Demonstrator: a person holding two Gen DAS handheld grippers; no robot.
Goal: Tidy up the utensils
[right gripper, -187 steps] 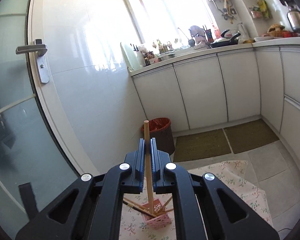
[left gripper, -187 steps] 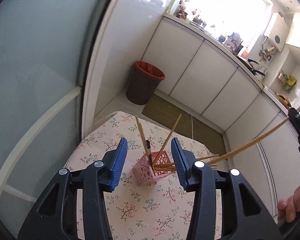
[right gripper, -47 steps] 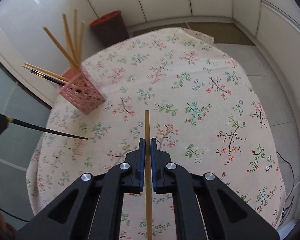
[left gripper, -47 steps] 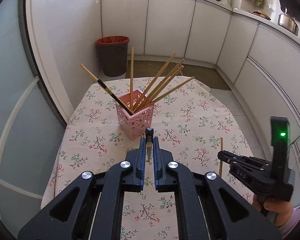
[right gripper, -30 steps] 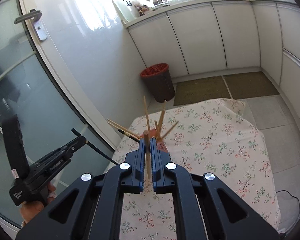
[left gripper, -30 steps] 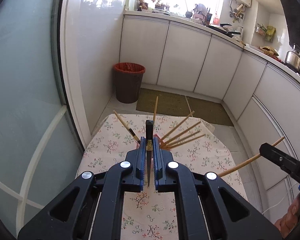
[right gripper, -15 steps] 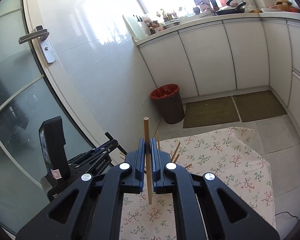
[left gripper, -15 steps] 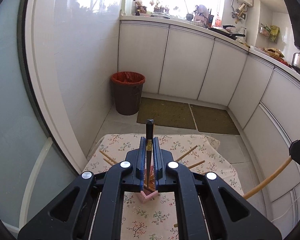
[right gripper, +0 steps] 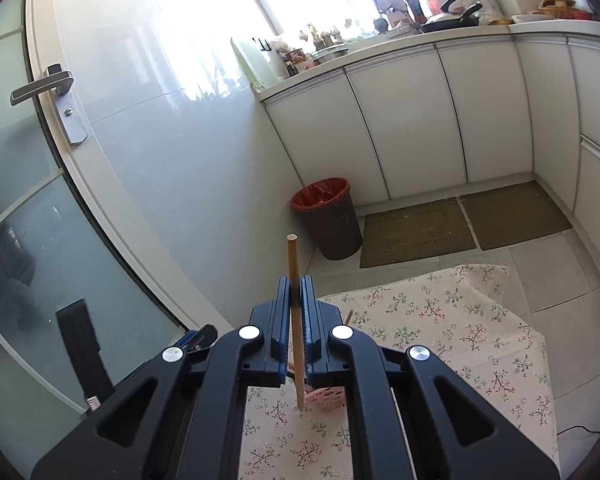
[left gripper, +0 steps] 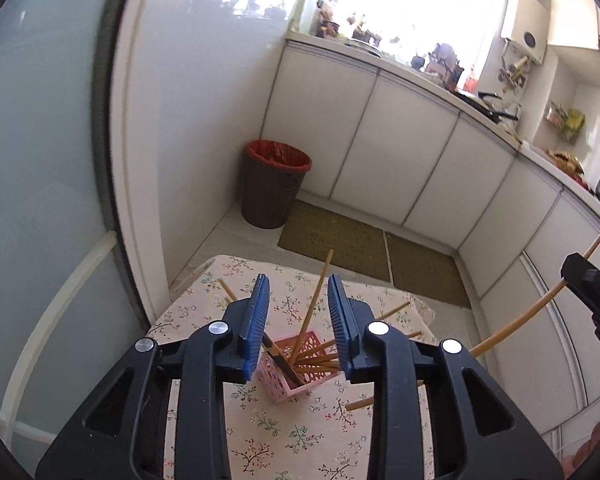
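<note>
Left gripper hangs above the pink basket, jaws opening with nothing pressed between them; the black chopstick leans inside it among wooden ones. Right gripper, beside the basket, is clamped on an upright wooden chopstick. The basket sits near the floral tablecloth's wall-side edge.

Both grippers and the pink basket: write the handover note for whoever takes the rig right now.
Left gripper: jaws opening above the pink lattice plastic basket, pads clear of the black chopstick standing in it.
Right gripper: shut on one light wooden chopstick, held upright.
Done: several wooden chopsticks and the black one are in the basket on the floral tablecloth.
Left: basket the right gripper's chopstick, then the loose stick beside the basket.
</note>
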